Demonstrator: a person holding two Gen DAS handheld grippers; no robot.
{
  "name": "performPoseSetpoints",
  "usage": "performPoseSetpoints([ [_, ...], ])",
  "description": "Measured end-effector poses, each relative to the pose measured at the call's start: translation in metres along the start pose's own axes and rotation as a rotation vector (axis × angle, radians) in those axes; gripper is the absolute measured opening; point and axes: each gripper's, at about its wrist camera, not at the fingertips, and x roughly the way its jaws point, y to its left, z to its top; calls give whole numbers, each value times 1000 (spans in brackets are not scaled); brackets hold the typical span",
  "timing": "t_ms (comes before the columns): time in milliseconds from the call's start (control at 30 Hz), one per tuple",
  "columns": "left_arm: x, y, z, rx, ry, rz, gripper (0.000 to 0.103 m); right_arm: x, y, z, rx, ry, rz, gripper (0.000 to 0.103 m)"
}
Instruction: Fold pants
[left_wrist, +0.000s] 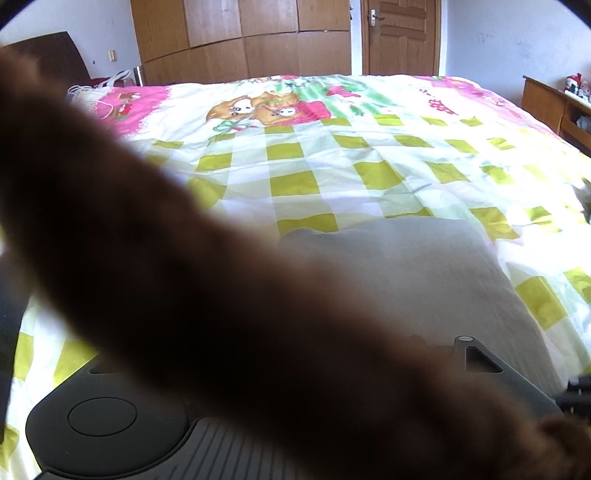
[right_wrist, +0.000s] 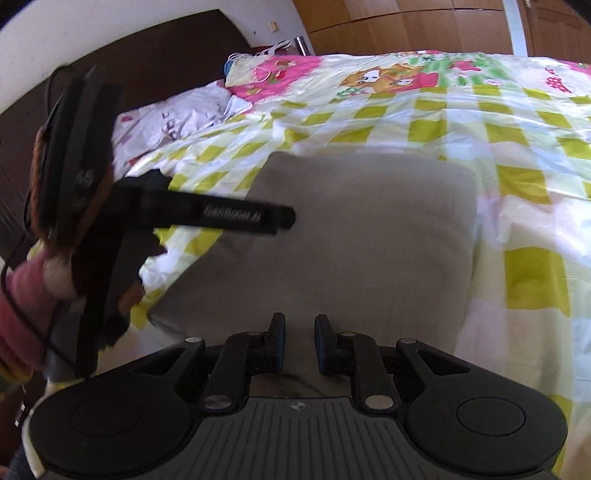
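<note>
The grey pants (right_wrist: 362, 236) lie folded into a compact rectangle on the checked bedspread (right_wrist: 517, 147). They also show in the left wrist view (left_wrist: 424, 266). My right gripper (right_wrist: 300, 341) hovers at the near edge of the pants, its blue-padded fingers (right_wrist: 279, 338) slightly apart and empty. The left gripper body (right_wrist: 92, 206) is seen from the side at the left of the right wrist view, held above the pants' left edge. In the left wrist view a blurred brown sleeve (left_wrist: 184, 277) covers the lens, hiding the left fingers.
A white plastic bag (right_wrist: 177, 118) lies near the dark headboard (right_wrist: 147, 55). A wooden wardrobe (left_wrist: 240, 37) and door (left_wrist: 400, 35) stand beyond the bed. A wooden shelf (left_wrist: 554, 107) is at the right.
</note>
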Motion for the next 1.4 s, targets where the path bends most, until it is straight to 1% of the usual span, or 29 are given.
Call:
performPoseSetpoints([
  [67, 13, 6, 2, -30, 26, 20, 79, 3, 2, -7, -63, -13, -7, 33],
  [100, 16, 9, 1, -45, 29, 27, 80, 2, 1, -8, -71, -17, 0, 33],
  [200, 12, 18, -3, -87, 10, 68, 82, 1, -8, -8, -29, -18, 35, 33],
  [333, -2, 21, -13, -77, 18, 114, 82, -4, -7, -10, -24, -21, 47, 34],
  [400, -12, 21, -18, -71, 20, 119, 82, -8, -4, -11, -19, -25, 40, 35],
  [600, -35, 5, -41, -32, 43, 88, 81, -16, 0, -13, 26, -23, -6, 35],
  [767, -48, -10, -59, -40, 63, 23, 81, -30, -2, -25, 64, -37, -51, 35],
  [833, -53, -16, -65, -36, 61, -2, 81, -35, -3, -28, 78, -49, -72, 35],
  [933, -59, -25, -71, -29, 49, -16, 81, -43, -5, -30, 106, -74, -111, 35],
  [1033, -62, -28, -73, -41, 45, -37, 81, -46, -4, -32, 93, -81, -152, 35],
  [1100, -62, -29, -75, -46, 44, -40, 81, -46, -3, -34, 78, -86, -176, 35],
  [1400, -62, -32, -80, -53, 34, -36, 87, -42, -4, -35, 77, -95, -198, 35],
])
